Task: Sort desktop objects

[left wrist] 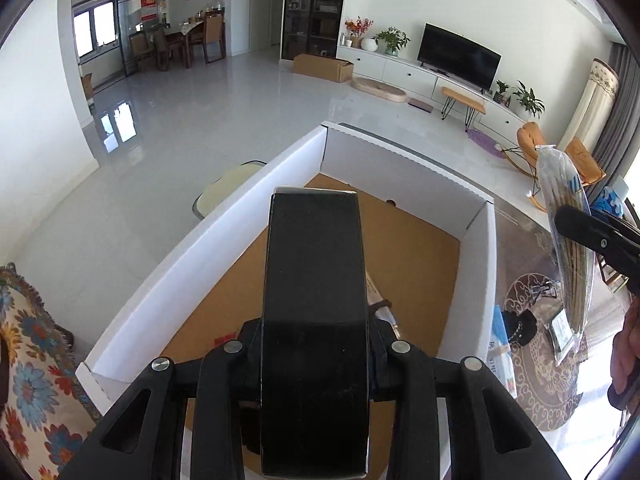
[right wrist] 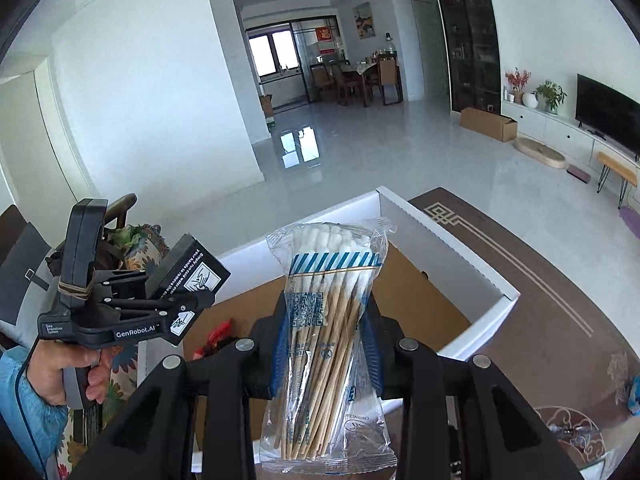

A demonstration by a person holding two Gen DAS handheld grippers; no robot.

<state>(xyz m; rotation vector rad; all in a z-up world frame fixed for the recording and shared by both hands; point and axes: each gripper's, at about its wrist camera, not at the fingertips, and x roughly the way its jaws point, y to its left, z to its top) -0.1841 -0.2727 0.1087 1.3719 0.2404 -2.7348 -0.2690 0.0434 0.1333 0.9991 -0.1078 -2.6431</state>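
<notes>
My left gripper is shut on a long black box, which stands out ahead of the fingers and hides most of them. It hangs over an open carton with white walls and a brown floor. My right gripper is shut on a clear bag of long wooden cotton swabs, held upright above the carton's near side. In the right wrist view the left gripper shows at left with the black box, white label outward. In the left wrist view the right gripper and swab bag show at far right.
A red packet and a few small items lie on the carton floor. The carton rests on a brown patterned table. A flowered throw lies at left. A person's hand holds the left gripper's handle. Open tiled floor lies beyond.
</notes>
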